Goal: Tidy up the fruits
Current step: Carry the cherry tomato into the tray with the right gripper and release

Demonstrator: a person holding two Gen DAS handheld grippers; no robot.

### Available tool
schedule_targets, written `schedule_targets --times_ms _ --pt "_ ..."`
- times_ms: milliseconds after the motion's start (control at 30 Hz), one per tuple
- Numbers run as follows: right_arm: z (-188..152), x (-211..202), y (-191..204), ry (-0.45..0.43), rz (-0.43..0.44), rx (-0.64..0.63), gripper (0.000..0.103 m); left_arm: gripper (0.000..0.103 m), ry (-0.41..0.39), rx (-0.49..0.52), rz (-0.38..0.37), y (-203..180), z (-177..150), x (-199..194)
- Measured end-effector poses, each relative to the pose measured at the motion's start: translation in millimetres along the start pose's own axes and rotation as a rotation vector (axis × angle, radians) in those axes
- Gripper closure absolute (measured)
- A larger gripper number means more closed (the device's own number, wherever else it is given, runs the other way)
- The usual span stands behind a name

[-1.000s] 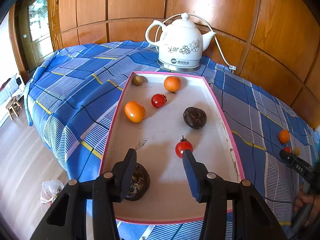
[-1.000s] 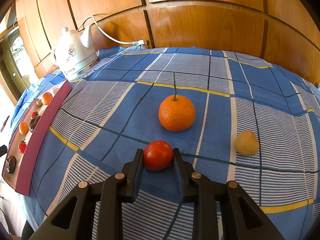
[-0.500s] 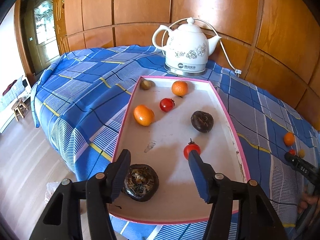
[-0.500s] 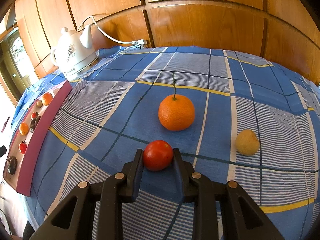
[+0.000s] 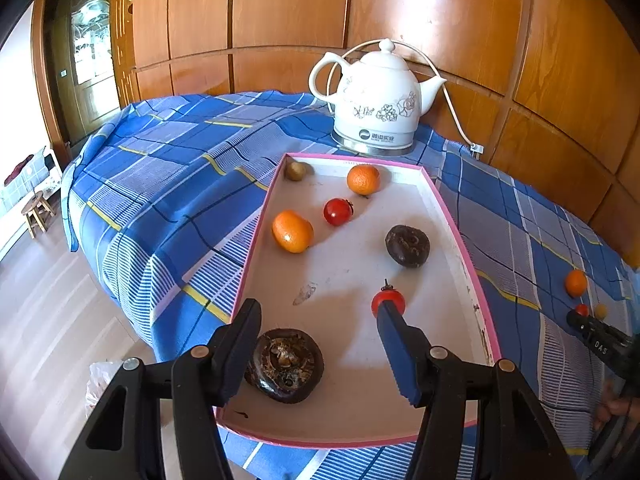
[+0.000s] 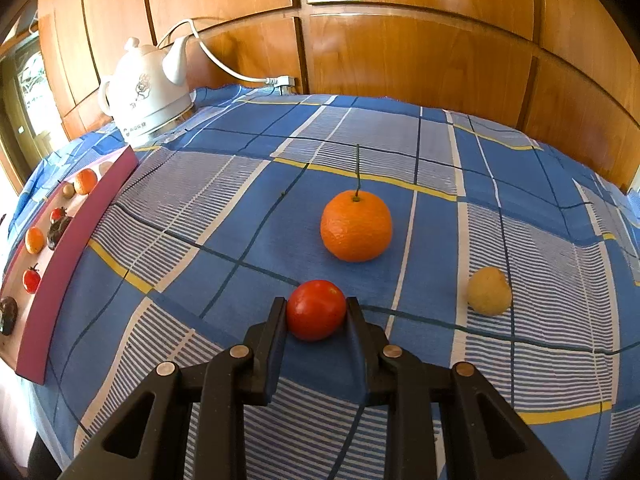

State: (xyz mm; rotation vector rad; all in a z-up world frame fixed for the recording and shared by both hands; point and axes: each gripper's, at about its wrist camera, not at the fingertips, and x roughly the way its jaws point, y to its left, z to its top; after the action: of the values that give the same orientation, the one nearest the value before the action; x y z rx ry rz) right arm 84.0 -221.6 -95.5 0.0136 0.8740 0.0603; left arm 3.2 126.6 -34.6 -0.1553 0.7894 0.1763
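Note:
My right gripper (image 6: 316, 305) is shut on a red tomato (image 6: 316, 309) low over the blue plaid cloth. An orange with a stem (image 6: 356, 225) lies just beyond it and a small yellowish fruit (image 6: 489, 291) lies to the right. My left gripper (image 5: 318, 314) is open and empty above the near end of the pink-rimmed white tray (image 5: 454, 216). The tray holds two oranges (image 5: 292, 231), two tomatoes (image 5: 388, 300), two dark wrinkled fruits (image 5: 286, 364) and a small brown fruit (image 5: 295, 171). The tray also shows at the left in the right wrist view (image 6: 68, 248).
A white electric kettle (image 5: 378, 100) with a cord stands behind the tray against the wood-panelled wall. The table edge drops to the floor at the left, where a plastic bag (image 5: 100, 380) lies. The right gripper shows at the far right in the left wrist view (image 5: 600, 340).
My left gripper has pulled back and risen from the tray, still open. My right gripper has stayed shut on the tomato, hardly moving.

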Motion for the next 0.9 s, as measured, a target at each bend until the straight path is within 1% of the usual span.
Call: schedule_targets --times_ms 133,267,367,500,633,800,900 --pt "2.2 -5.3 7.1 0.022 -0.002 -0.038 0.076 0.042 -0.016 -0.003 0.005 2.0 2.2 -3.6" --pt "5.2 -21.0 22.7 0.003 0.050 -0.068 0.076 0.042 -0.018 -0.018 0.003 5.8 3.4 -4.2" --pt "10.6 -35.0 42.4 -0.019 0.128 -0.109 0.076 0.042 -0.025 -0.024 0.000 8.9 4.8 -5.9" --pt "19.6 -53.2 77.7 -0.032 0.272 -0.177 0.076 0.042 -0.035 -0.036 0.003 15.5 7.7 -8.9" --pt "27.6 -63.8 109.9 -0.020 0.390 -0.217 0.076 0.042 -0.044 -0.046 0.008 21.8 9.9 -10.7" --pt "34.6 -69.3 149.3 0.006 0.488 -0.273 0.076 0.042 -0.064 -0.065 0.022 31.2 13.8 -14.9" --pt "38.2 -65.3 168.7 0.031 0.515 -0.294 0.076 0.042 -0.067 -0.073 0.027 36.6 14.4 -15.4"
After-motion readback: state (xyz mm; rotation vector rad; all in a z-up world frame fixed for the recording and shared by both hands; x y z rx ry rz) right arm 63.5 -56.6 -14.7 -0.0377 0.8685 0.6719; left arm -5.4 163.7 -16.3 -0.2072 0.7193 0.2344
